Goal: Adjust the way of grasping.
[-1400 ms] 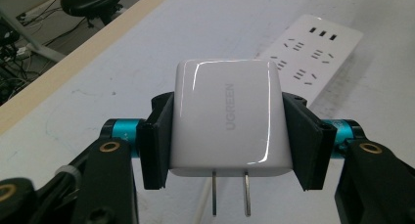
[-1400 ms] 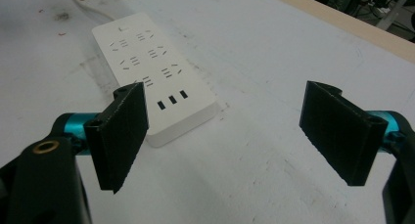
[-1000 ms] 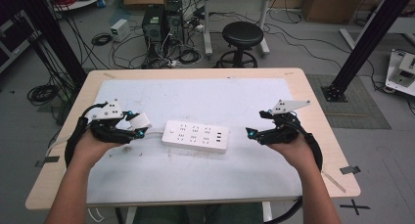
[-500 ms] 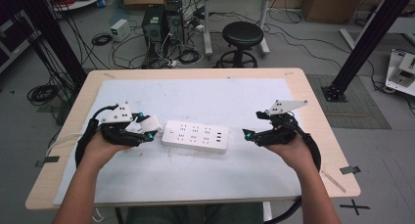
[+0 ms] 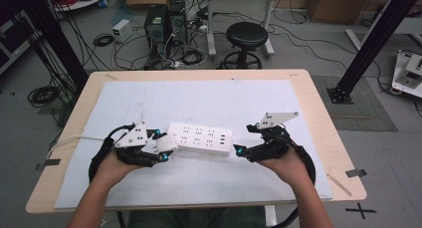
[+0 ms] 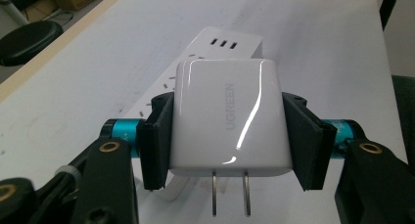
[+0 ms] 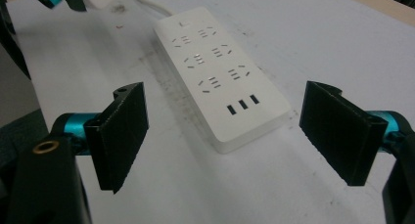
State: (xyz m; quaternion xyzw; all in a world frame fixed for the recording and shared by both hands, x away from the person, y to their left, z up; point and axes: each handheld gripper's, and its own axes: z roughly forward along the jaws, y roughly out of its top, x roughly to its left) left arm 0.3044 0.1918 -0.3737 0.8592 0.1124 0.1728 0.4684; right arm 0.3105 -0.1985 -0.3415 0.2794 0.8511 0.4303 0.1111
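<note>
On the white mat (image 5: 209,103), the power strip (image 5: 201,138) lies flat between the two hands. Compared with a second ago, the left gripper (image 5: 161,147) has shifted rightward, so the charger (image 6: 227,117) it clamps now sits just beside the strip's left end rather than apart from it. Its jaws press both sides of the charger, prongs pointing back toward the camera. The right gripper (image 5: 240,150) has edged closer to the strip's right end; its jaws stand wide open, holding nothing.
</note>
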